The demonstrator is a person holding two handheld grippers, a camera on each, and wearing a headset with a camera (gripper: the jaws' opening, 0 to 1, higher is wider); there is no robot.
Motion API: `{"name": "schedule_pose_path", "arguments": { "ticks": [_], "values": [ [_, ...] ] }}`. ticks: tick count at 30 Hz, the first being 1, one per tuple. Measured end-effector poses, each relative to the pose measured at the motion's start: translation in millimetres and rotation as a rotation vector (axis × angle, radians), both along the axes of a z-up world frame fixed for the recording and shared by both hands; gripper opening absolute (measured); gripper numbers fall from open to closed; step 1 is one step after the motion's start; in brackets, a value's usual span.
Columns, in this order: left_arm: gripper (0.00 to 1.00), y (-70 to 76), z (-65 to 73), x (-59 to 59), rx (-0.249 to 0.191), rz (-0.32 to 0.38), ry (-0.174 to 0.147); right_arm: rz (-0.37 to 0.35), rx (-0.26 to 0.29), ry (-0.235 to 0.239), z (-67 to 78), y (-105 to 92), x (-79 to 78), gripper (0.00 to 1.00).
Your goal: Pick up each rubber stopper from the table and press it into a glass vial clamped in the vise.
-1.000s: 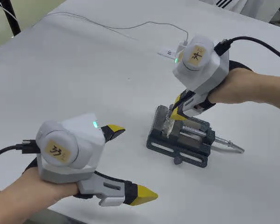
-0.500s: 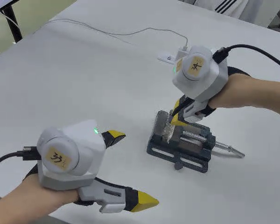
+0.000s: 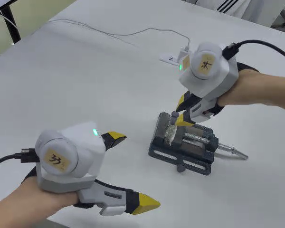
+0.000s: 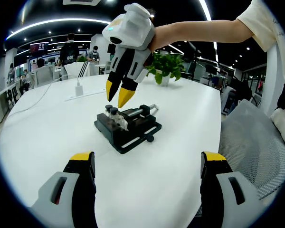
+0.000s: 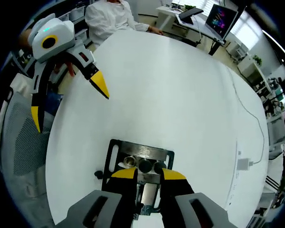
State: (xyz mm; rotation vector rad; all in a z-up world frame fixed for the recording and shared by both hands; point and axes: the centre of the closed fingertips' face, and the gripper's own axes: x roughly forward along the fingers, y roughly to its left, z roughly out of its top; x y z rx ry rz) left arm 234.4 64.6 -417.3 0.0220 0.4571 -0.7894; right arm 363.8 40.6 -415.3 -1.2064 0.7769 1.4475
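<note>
A dark vise [image 3: 183, 147] stands on the white table [image 3: 85, 80] and clamps small glass vials [image 3: 170, 134]. A dark rubber stopper [image 3: 174, 115] sits in the top of one vial. In the right gripper view two stoppers [image 5: 145, 165] show side by side in the vise [image 5: 140, 153], next to an unstoppered vial [image 5: 128, 163]. My right gripper [image 3: 180, 118] hovers just above the stoppered vial, its jaws a narrow gap apart with nothing between them. My left gripper [image 3: 133, 171] rests wide open near the table's front left, well apart from the vise [image 4: 128, 127].
A white charger [image 3: 172, 58] with a thin cable lies behind the vise. A mesh chair [image 4: 256, 142] stands at the table's edge, and a person in white [image 5: 116, 14] sits at the far side. Bare tabletop spreads left of the vise.
My right gripper has risen a little off the vial, and the stopper now shows on the vial's top. The left gripper has hardly moved.
</note>
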Motion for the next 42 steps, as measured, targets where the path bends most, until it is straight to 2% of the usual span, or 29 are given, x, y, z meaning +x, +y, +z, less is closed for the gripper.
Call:
{"name": "schedule_pose_path", "arguments": {
  "ticks": [3,7,12,20,42],
  "values": [
    [0.91,1.1,-0.1,1.1,0.000,0.004,0.000,-0.013,0.008,0.020,5.2,-1.3,4.8,0.07],
    [0.91,2.1,0.0,2.4,-0.004,0.009,0.000,-0.016,0.002,0.091,2.5,-1.7,-0.5,0.06],
    [0.91,2.2,-0.9,3.3,-0.004,0.014,0.003,-0.015,-0.004,0.140,-0.9,1.3,-3.4,0.05],
    [0.91,2.5,-4.2,3.7,-0.004,0.018,0.012,-0.012,-0.009,0.150,-5.9,2.5,-3.6,0.01],
    [0.90,-1.1,-13.1,2.2,-0.006,0.010,0.038,0.007,-0.033,0.167,-11.6,0.4,-6.7,0.00]
  ]
}}
